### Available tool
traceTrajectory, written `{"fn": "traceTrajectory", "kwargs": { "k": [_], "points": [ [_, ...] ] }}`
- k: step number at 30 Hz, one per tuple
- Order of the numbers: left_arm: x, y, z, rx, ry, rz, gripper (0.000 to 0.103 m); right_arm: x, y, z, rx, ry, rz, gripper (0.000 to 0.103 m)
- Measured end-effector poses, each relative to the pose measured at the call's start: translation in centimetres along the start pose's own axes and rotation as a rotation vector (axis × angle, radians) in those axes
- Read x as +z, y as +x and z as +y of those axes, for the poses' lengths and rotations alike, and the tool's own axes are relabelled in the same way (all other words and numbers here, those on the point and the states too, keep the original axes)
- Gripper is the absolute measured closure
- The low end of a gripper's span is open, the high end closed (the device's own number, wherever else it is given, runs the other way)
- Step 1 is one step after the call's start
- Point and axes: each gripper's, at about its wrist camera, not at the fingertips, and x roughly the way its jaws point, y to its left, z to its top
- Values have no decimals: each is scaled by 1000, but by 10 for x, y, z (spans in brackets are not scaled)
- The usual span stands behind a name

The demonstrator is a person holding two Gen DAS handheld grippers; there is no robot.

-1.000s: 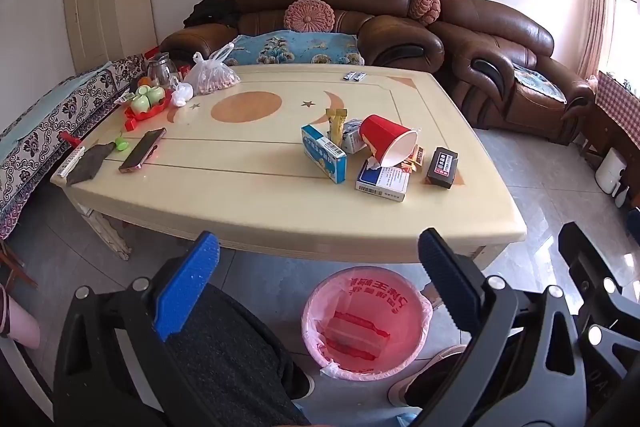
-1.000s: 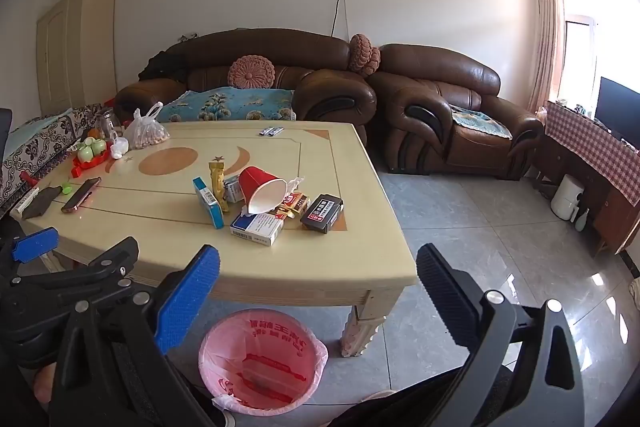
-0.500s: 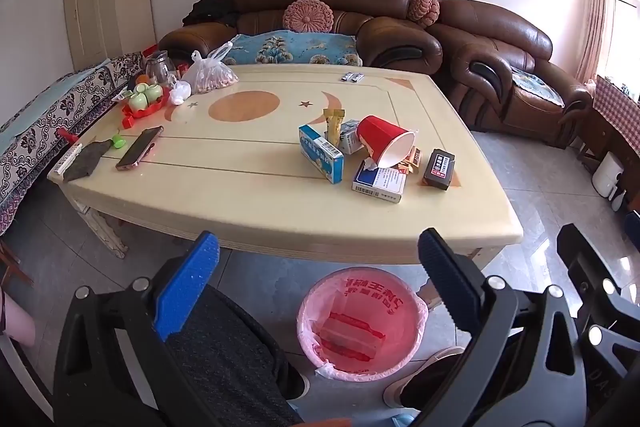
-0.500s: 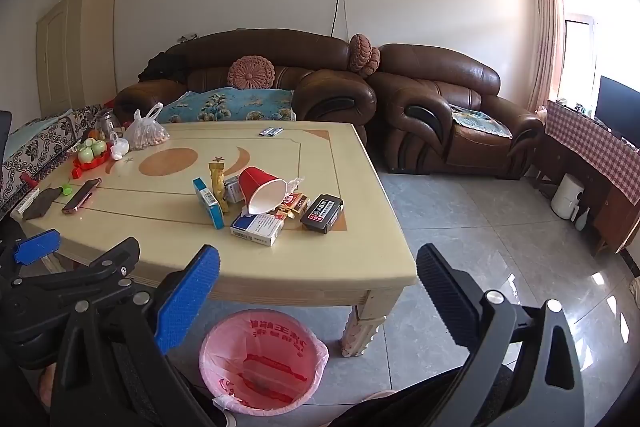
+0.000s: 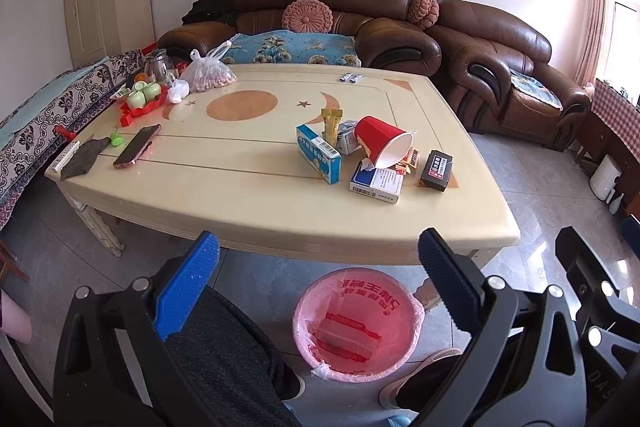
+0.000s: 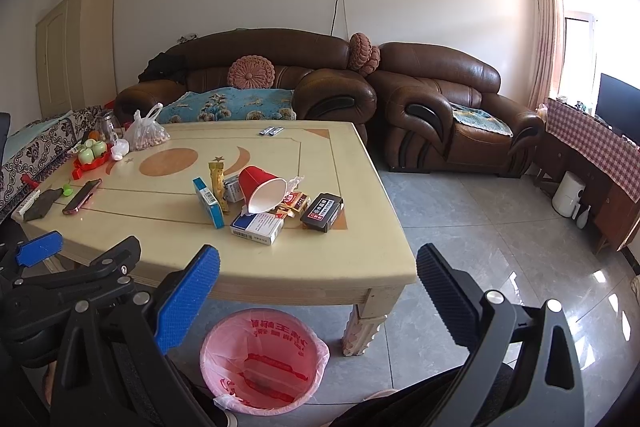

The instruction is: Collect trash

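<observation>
Both my grippers, left gripper (image 5: 316, 267) and right gripper (image 6: 318, 277), spread wide, holding nothing | red cup (image 5: 382, 141) tipped over among boxes on table (image 5: 240, 195) | pink bin (image 5: 357, 323) on floor below

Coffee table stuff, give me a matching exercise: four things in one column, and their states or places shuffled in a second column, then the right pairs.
Things:
1. red cup
2. phone
3. pink-lined bin
4. black box

States or places:
A. on the floor below the table edge
B. tipped on its side
C. lying flat near the table's left end
D. right of the cup, flat on the table

Pairs: 1-B, 2-C, 3-A, 4-D
</observation>
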Motion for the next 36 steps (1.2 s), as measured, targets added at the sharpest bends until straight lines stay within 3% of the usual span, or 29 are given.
{"fn": "traceTrajectory", "kwargs": {
  "k": [36],
  "points": [
    [0, 1, 2, -2, 6, -2, 5, 4, -3, 2, 6, 4, -3, 6]
  ]
}}
